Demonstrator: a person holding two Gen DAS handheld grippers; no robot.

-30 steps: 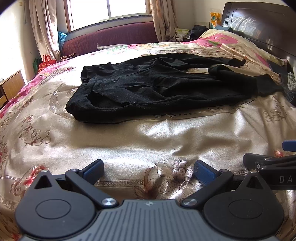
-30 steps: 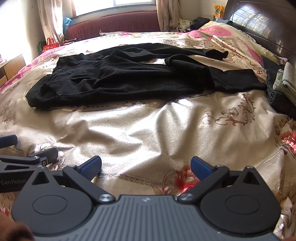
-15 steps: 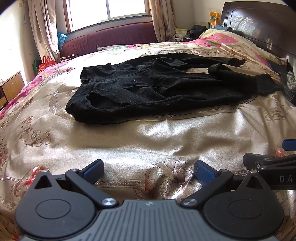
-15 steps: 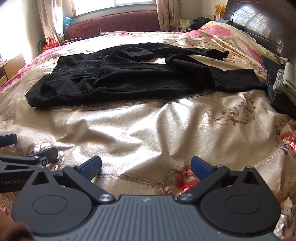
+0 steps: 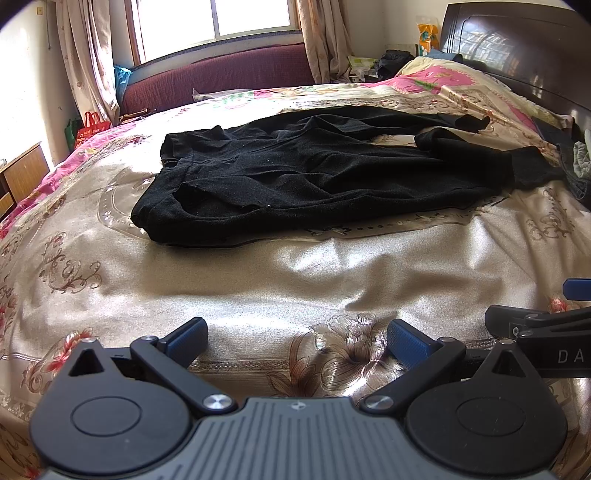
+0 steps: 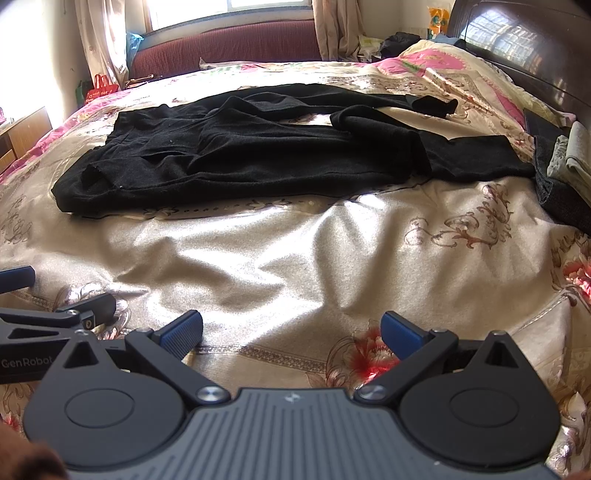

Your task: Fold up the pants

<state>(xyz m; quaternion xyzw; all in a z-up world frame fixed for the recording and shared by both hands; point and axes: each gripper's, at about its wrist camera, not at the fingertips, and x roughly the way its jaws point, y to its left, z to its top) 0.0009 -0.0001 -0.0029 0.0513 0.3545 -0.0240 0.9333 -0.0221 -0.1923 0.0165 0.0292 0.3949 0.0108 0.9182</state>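
A home bedroom: sunlight is pouring through the curtained window (image 5: pixel 218 16) onto a floral bedspread (image 5: pixel 295 280), dark wooden headboard (image 5: pixel 524 51) gleaming alongside.

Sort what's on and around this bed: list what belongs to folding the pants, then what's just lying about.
For the job:
- black pants, spread unfolded
- bedspread under them
- left tongs, open
- right tongs, open

Lying about:
- clothes pile at the bed's right edge
- red bag on the floor
- pink floral quilt

sunlit window (image 5: pixel 218 16), curtains (image 5: pixel 85 55), maroon sofa (image 5: pixel 221 74), dark headboard (image 5: pixel 517 48), floral bedspread (image 5: pixel 295 280).
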